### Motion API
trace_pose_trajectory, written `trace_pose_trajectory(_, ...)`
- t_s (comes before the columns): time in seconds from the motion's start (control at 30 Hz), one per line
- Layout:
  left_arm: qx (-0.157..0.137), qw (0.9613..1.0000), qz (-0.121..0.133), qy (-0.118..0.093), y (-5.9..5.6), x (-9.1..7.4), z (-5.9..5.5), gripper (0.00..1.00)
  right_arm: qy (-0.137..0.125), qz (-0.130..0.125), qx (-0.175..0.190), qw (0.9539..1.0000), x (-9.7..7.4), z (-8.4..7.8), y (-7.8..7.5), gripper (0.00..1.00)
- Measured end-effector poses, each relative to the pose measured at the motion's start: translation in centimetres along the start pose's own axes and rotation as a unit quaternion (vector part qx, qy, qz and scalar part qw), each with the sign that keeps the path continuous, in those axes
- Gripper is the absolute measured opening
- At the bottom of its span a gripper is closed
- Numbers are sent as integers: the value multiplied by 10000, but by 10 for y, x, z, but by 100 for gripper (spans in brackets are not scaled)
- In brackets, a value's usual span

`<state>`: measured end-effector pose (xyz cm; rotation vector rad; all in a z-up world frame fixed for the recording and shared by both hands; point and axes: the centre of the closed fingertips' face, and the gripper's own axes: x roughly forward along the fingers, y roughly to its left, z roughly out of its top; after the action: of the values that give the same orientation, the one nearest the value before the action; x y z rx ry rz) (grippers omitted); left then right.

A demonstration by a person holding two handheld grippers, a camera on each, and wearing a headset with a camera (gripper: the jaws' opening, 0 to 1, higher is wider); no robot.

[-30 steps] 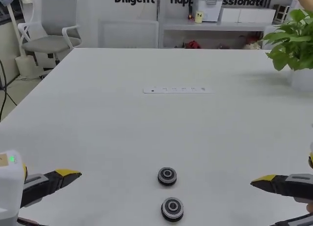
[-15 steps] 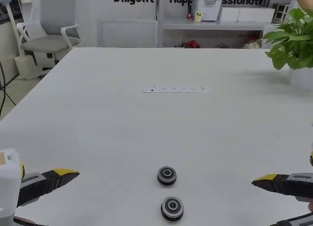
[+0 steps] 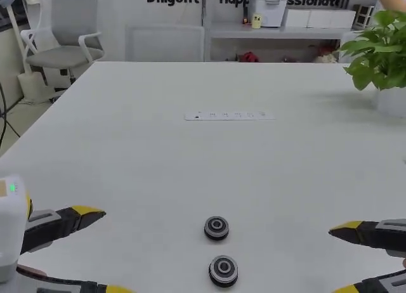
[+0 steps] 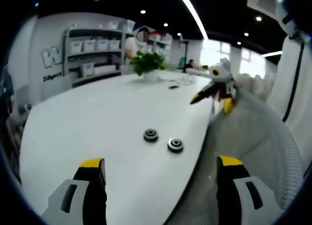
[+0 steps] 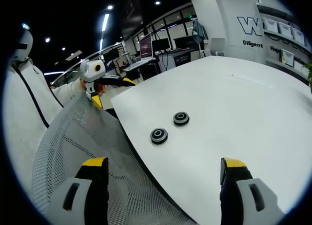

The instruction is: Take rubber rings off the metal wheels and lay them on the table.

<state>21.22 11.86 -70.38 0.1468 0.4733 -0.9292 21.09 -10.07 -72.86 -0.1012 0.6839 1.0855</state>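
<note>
Two small metal wheels with black rubber rings lie flat on the white table (image 3: pixel 158 147) near its front edge. The far wheel (image 3: pixel 217 227) (image 4: pixel 150 135) (image 5: pixel 181 118) and the near wheel (image 3: pixel 223 270) (image 4: pixel 175 145) (image 5: pixel 159 135) sit a short way apart. My left gripper (image 3: pixel 104 250) (image 4: pixel 161 162) is open at the left of them, its yellow-tipped jaws spread wide and holding nothing. Off to their right my right gripper (image 3: pixel 340 259) (image 5: pixel 163 162) is also open and empty. Both grippers are well clear of the wheels.
A flush socket strip (image 3: pixel 229 116) is set in the table's middle. A potted plant (image 3: pixel 379 52) stands at the far right. An office chair (image 3: pixel 66 33) and shelves are beyond the table. A mesh chair back (image 5: pixel 87 152) is just off the front edge.
Both grippers have risen slightly in the head view, and the yellow tips of their lower jaws have come into sight. The two wheels have not moved.
</note>
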Motion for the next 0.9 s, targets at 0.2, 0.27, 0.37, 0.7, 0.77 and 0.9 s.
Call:
trace_pose_trajectory(0.2, 161, 9998, -82, 24, 1, 0, 11, 96, -48, 14, -37, 10000, -3, 7, 0, 92)
trace_pose_trajectory(0.27, 188, 9998, -93, 21, 2, 0, 13, 96, -37, 16, -64, 10000, -4, 10, 0, 91)
trace_pose_trajectory(0.37, 268, 9996, -108, 1, 4, 0, 22, 96, -84, 17, -142, 9999, -6, 18, 0, 91)
trace_pose_trajectory(0.7, 555, 9982, -170, -179, 8, 4, 52, 95, -222, 55, -385, 9990, -6, 44, 0, 89)
trace_pose_trajectory(0.77, 584, 9979, -209, -208, 8, 5, 57, 95, -258, 82, -448, 9986, -6, 50, 0, 89)
trace_pose_trajectory(0.9, 693, 9972, -237, -154, 8, 11, 62, 94, -303, 119, -532, 9981, -1, 60, 0, 87)
